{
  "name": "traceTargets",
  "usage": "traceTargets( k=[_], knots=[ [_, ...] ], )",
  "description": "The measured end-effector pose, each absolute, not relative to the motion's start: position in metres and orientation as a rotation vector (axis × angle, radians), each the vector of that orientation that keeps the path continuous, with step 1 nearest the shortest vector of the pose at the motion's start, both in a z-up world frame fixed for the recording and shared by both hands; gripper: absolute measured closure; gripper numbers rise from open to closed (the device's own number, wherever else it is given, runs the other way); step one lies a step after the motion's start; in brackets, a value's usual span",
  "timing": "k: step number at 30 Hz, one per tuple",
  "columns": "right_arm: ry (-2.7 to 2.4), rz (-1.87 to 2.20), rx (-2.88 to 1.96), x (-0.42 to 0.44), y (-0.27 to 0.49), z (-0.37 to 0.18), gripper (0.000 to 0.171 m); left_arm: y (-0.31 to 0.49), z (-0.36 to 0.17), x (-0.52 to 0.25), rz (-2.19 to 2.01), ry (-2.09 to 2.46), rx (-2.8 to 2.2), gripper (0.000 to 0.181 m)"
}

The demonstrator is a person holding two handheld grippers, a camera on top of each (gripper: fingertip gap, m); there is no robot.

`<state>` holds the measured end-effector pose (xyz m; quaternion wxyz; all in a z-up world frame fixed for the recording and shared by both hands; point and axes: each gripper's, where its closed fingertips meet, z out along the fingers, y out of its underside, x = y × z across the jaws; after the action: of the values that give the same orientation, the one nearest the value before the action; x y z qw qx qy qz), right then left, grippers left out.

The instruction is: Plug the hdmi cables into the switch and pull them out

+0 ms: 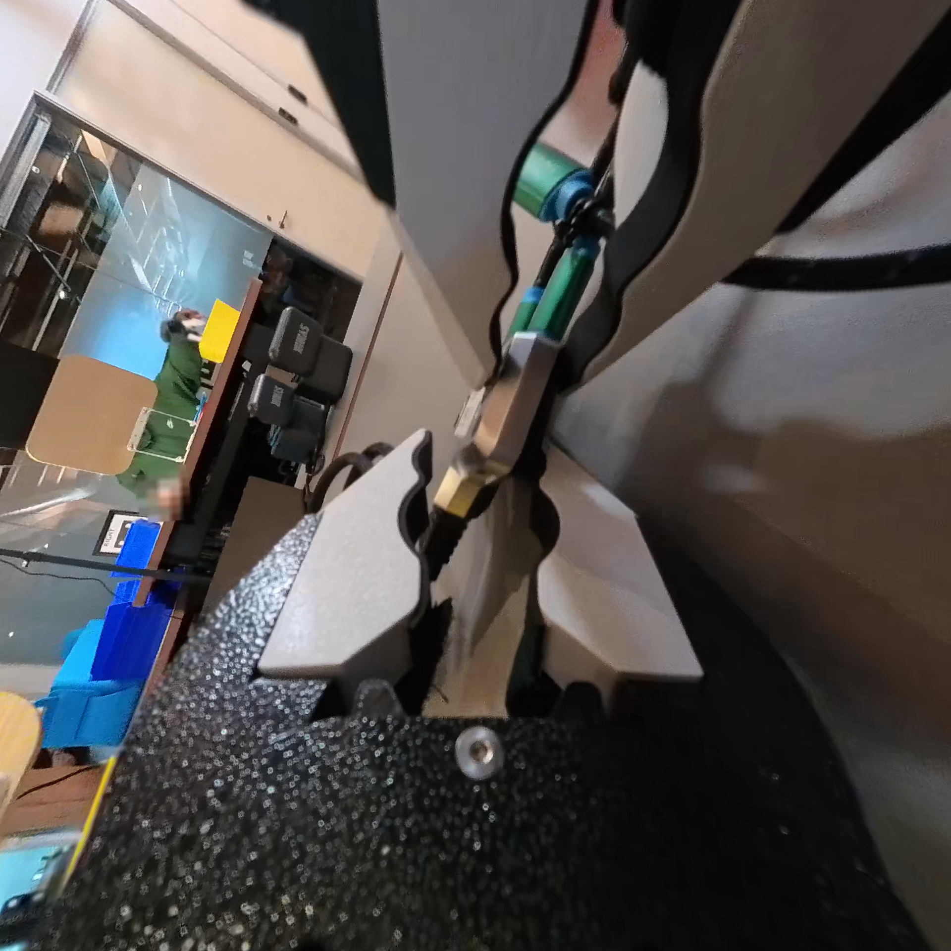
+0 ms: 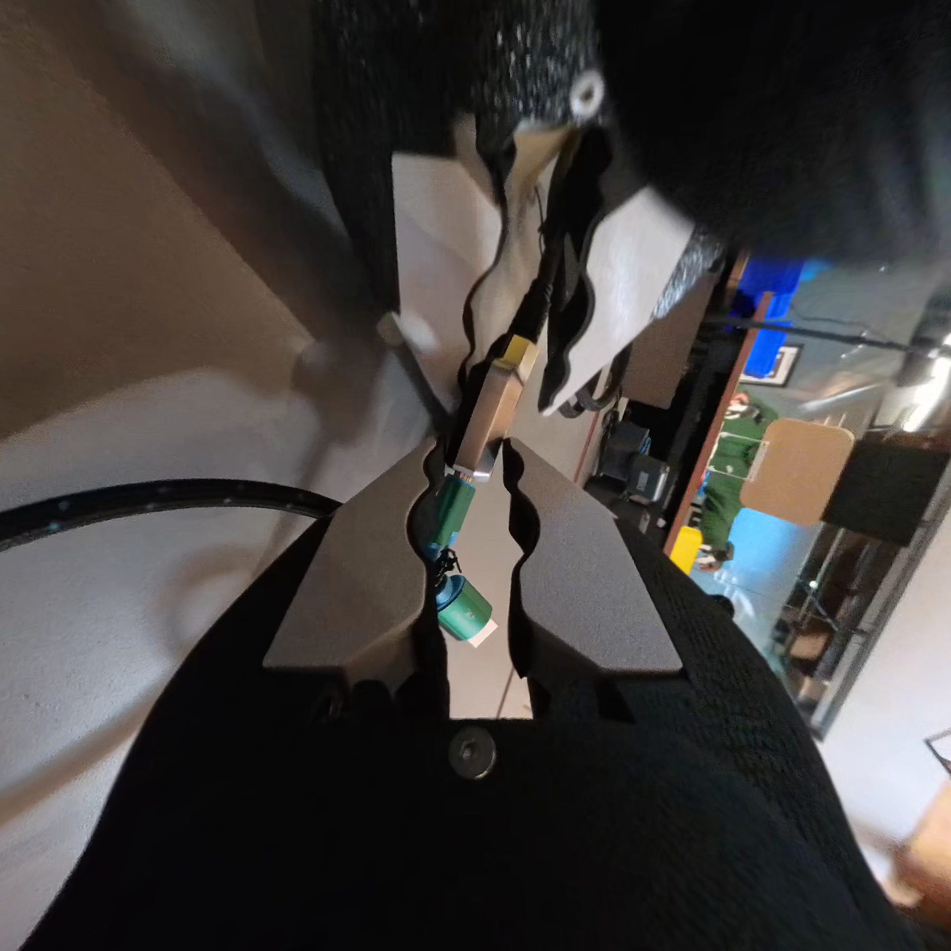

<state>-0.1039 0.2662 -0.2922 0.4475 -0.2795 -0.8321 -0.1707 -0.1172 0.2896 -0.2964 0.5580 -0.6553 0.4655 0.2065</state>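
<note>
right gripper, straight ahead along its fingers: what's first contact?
Probably the silver switch, which sits at the right gripper fingertips with a green plug between the fingers. Just beyond it is the left gripper, facing back. Depth is unclear with the blur.

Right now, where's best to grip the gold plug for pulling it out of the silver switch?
Probably the gold plug's boxy shell, pinched across its flat sides, approaching from the cable end in line with the silver switch; the ribbed black boot would flex.
</note>
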Motion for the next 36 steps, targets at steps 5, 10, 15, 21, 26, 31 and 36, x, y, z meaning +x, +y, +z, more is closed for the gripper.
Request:
traceTargets(
  k=[5, 10, 15, 21, 26, 31, 36],
  knots=[
    [-2.020, -0.360, -0.790, -0.094, 0.280, -0.290, 0.151, 0.290, -0.295, -0.117, 0.477, 1.089, -1.537, 0.157],
    [-1.971, -0.339, -0.771, -0.095, 0.281, -0.290, 0.151, 0.291, -0.295, -0.117, 0.476, 1.098, -1.551, 0.159],
    [-1.954, -0.416, -0.699, -0.099, 0.284, -0.286, 0.140, 0.289, -0.291, -0.114, 0.441, 1.095, -1.539, 0.159],
    [-1.858, -0.403, -0.743, -0.097, 0.288, -0.268, 0.151, 0.281, -0.255, -0.108, 0.391, 0.958, -1.382, 0.151],
    [-1.599, -0.362, -0.792, -0.082, 0.302, -0.211, 0.153, 0.246, -0.201, -0.095, 0.368, 0.864, -1.037, 0.140],
    [-1.372, -0.306, -0.805, -0.051, 0.304, -0.143, 0.154, 0.246, -0.207, -0.090, 0.374, 0.901, -1.035, 0.143],
    [-1.177, -0.232, -0.794, -0.008, 0.295, -0.073, 0.154, 0.251, -0.218, -0.086, 0.371, 0.950, -1.070, 0.145]
  ],
)
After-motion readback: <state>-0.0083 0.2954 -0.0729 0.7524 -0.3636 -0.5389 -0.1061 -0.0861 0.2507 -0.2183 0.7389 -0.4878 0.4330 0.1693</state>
